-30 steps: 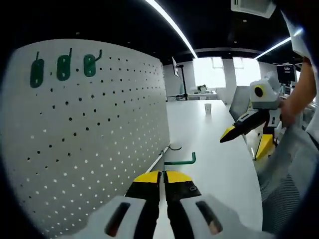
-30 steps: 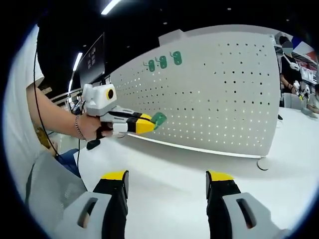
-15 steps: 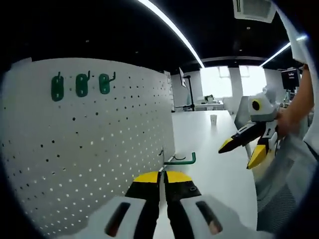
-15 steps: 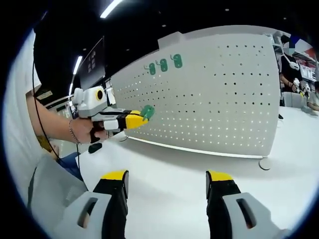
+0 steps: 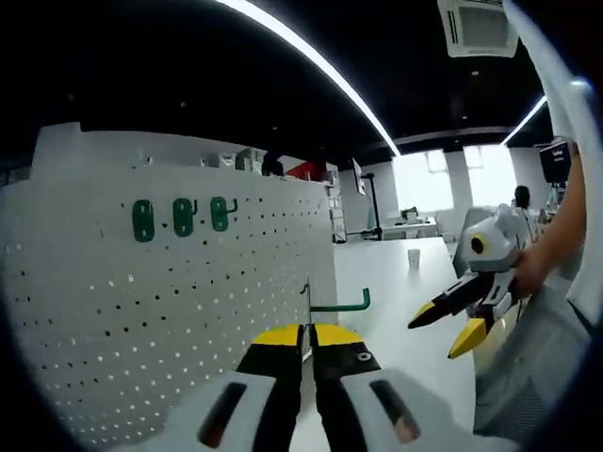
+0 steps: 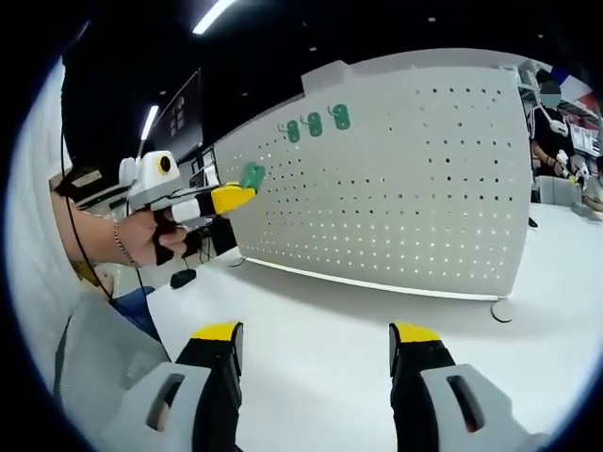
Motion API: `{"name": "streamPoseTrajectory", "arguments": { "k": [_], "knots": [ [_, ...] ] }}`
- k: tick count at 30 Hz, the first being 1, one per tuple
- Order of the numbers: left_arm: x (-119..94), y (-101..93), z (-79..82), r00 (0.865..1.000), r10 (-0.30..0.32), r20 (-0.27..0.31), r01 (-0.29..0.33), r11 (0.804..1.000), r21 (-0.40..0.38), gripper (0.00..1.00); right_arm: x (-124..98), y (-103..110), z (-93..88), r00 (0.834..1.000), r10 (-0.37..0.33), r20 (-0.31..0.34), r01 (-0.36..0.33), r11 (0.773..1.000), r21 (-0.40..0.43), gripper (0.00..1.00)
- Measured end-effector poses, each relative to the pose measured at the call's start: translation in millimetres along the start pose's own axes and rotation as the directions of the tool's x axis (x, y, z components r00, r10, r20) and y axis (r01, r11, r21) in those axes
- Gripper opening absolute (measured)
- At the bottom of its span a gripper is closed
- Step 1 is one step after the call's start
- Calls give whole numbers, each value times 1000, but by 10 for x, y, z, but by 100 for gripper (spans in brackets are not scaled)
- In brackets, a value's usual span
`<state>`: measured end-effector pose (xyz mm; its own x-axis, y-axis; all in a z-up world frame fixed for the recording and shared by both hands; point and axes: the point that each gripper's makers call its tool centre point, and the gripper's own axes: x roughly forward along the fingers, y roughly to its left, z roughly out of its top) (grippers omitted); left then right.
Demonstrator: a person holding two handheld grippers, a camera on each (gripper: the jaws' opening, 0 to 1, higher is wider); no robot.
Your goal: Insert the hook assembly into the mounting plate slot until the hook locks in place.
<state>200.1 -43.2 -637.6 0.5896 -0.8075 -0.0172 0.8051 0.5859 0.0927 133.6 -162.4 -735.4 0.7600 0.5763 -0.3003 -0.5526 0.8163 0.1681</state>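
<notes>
Left hand-held gripper clamps green hook

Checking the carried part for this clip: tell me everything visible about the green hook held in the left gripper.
The green hook is clamped between the shut yellow-tipped jaws of the left gripper. In the left gripper view a thin green rod runs sideways above the tips and ends in a short upturned tip on the right. In the right gripper view its flat green backplate looks like plastic and is raised in front of the white pegboard, well below and to the left of the three mounted green hooks. Whether it touches the board cannot be told.

left gripper: jaws closed, raised | right gripper: jaws apart, low
</notes>
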Motion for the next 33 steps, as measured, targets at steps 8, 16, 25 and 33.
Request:
{"name": "streamPoseTrajectory", "arguments": {
  "k": [8,16,25,33],
  "knots": [
    [-158,30,171,999,33,42,-33,999,-3,3,5,30,16,1000,7,1,-7,1000,-6,60],
    [-226,60,220,996,61,59,-61,998,-9,3,7,44,16,1000,13,0,-13,1000,-9,60],
    [-220,72,210,996,73,52,-73,997,-1,3,-60,174,435,982,59,179,-55,998,-30,58],
    [-236,87,193,995,82,51,-81,997,-8,3,-155,391,774,938,138,318,-124,990,-65,53]
  ]
}}
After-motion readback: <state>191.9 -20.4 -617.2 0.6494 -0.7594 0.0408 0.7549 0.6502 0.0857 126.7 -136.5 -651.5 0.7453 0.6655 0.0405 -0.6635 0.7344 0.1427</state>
